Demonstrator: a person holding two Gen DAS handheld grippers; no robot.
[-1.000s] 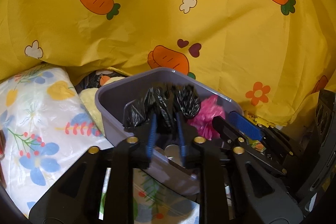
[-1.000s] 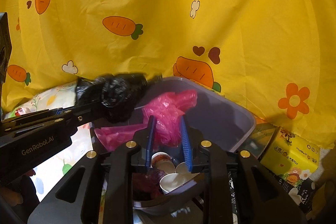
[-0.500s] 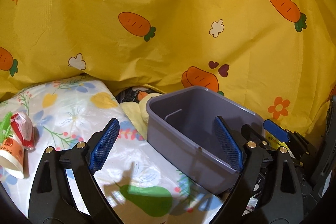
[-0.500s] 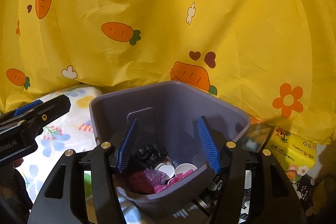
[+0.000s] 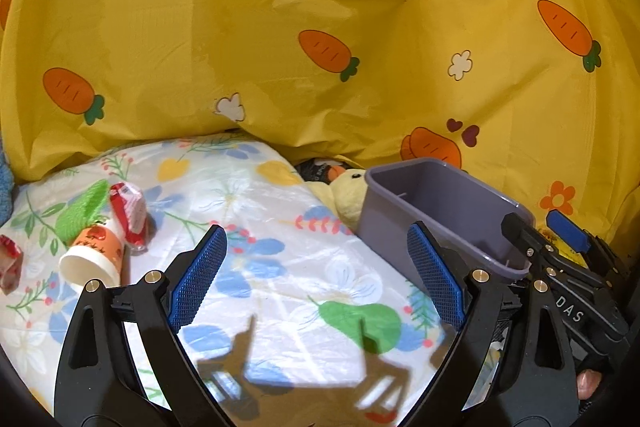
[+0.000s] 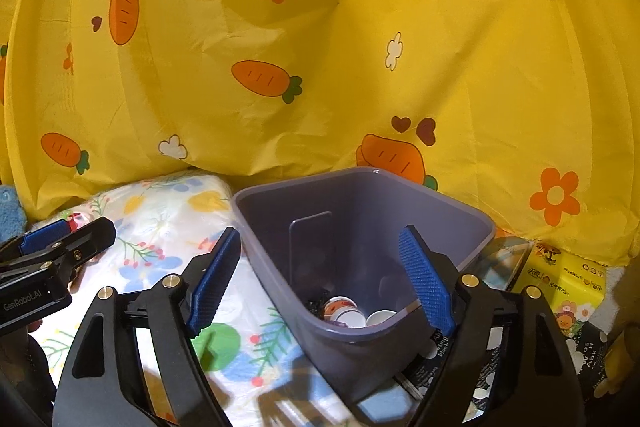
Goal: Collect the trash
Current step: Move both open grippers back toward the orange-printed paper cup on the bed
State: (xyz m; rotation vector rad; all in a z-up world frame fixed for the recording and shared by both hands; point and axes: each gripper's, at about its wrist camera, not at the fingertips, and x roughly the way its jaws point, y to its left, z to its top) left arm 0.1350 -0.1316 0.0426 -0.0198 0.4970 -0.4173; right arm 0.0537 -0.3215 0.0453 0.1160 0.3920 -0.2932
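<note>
A grey plastic bin (image 6: 400,195) stands on the floral sheet; paper cups (image 6: 352,313) and dark trash lie at its bottom. It also shows in the left wrist view (image 5: 460,195) at the right. My right gripper (image 6: 320,279) is open and empty, above the bin's near left rim. My left gripper (image 5: 316,275) is open and empty over the floral sheet (image 5: 256,219). At the left of that view lie a tipped paper cup (image 5: 94,259), a green wrapper (image 5: 82,211) and a red-and-white wrapper (image 5: 130,211). Another red wrapper (image 5: 10,263) lies at the far left edge.
A yellow carrot-print cloth (image 5: 320,27) fills the background. A yellow plush duck (image 5: 348,195) lies behind the bin's left side. A yellow tissue pack (image 6: 568,283) and dark printed packets (image 6: 492,359) lie right of the bin. A blue fuzzy thing (image 6: 10,211) is at the far left.
Both grippers opened and dropped the black bag and the pink bag into the bin. Both then pulled back; the left one swung left toward the cup and wrappers.
</note>
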